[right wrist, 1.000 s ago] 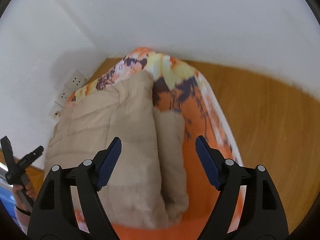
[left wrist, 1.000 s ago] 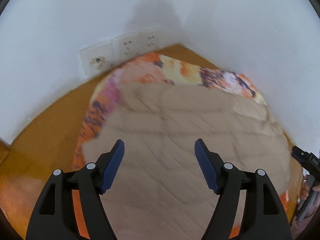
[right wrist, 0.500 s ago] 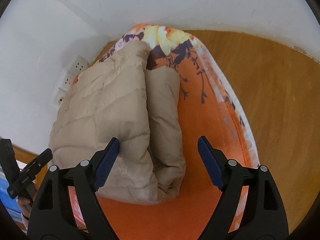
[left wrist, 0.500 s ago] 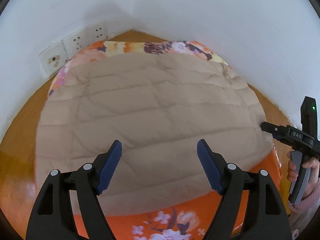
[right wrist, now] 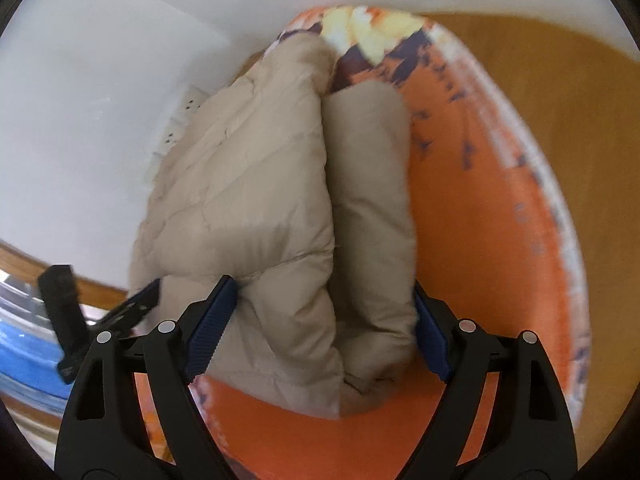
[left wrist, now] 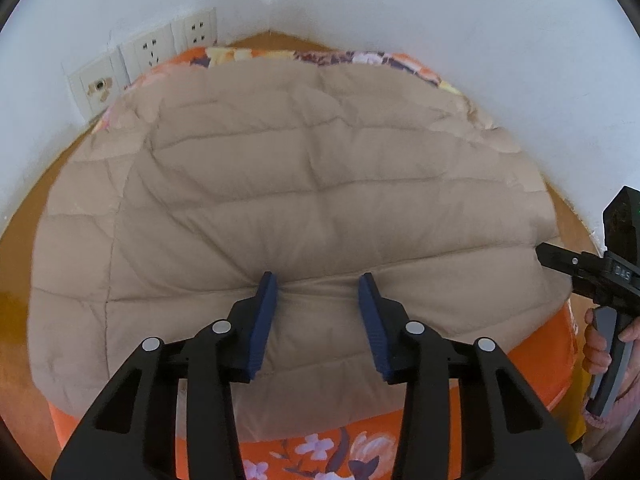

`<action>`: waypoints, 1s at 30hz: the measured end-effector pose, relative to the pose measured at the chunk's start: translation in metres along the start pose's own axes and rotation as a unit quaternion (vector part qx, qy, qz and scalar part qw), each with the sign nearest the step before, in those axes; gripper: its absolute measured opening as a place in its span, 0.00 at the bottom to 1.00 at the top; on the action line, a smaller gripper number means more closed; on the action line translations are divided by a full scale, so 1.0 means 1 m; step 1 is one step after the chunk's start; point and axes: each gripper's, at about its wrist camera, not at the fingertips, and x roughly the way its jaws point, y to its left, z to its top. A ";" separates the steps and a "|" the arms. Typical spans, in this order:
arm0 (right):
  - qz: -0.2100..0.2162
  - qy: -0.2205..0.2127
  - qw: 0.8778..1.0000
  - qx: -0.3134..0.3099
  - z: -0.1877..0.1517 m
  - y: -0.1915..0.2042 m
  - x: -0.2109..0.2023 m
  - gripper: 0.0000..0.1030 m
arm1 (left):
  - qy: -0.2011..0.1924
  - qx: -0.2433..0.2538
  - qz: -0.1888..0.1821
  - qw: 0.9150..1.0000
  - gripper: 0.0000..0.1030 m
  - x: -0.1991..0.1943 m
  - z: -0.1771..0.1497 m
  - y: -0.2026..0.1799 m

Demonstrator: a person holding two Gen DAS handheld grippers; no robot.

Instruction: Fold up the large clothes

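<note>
Left wrist view: a beige quilted jacket [left wrist: 304, 184] lies on an orange floral cloth [left wrist: 536, 356] over a wooden counter [left wrist: 44, 184] in a white-walled corner, wall sockets [left wrist: 148, 60] far left. The left hand-held gripper [left wrist: 316, 300], jaws just closing, pinches the jacket's near fold. The right hand-held gripper [right wrist: 324, 324] stands wide, straddling the jacket's folded end.

An orange floral cloth [left wrist: 332, 448] covers the wooden table [right wrist: 568, 128]; 3 wall sockets [left wrist: 148, 50] (corner), perhaps blue bins [right wrist: 24, 356].

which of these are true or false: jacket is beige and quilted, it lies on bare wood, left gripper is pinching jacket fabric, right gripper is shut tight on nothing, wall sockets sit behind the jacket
1. The jacket is beige and quilted. True.
2. It lies on bare wood. False: it lies on an orange floral cloth.
3. The left gripper pinches jacket fabric. True; its jaws have just been closing.
4. The right gripper is shut tight on nothing. False: it straddles the jacket's folded end, jaws wide.
5. Wall sockets sit behind the jacket. True.
</note>
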 end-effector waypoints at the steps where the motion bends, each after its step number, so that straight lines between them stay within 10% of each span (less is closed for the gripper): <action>1: 0.006 -0.002 1.000 -0.001 0.000 0.000 0.001 0.81 | 0.003 -0.001 0.001 1.000 0.41 0.003 -0.001 0.001; 5: 0.041 0.000 0.999 0.006 0.000 -0.004 0.002 0.75 | 0.007 -0.002 0.005 1.000 0.41 0.010 -0.002 0.000; 12: 0.103 -0.020 0.994 0.011 0.002 0.004 -0.019 0.27 | 0.003 -0.004 0.006 1.000 0.41 0.011 -0.003 0.000; 22: 0.120 -0.046 0.988 -0.090 0.011 0.101 -0.045 0.20 | 0.000 -0.002 0.000 1.000 0.41 0.013 -0.004 0.002; 30: 0.052 -0.047 0.985 -0.158 0.005 0.164 -0.049 0.19 | -0.035 -0.017 -0.005 0.999 0.50 -0.038 0.001 0.038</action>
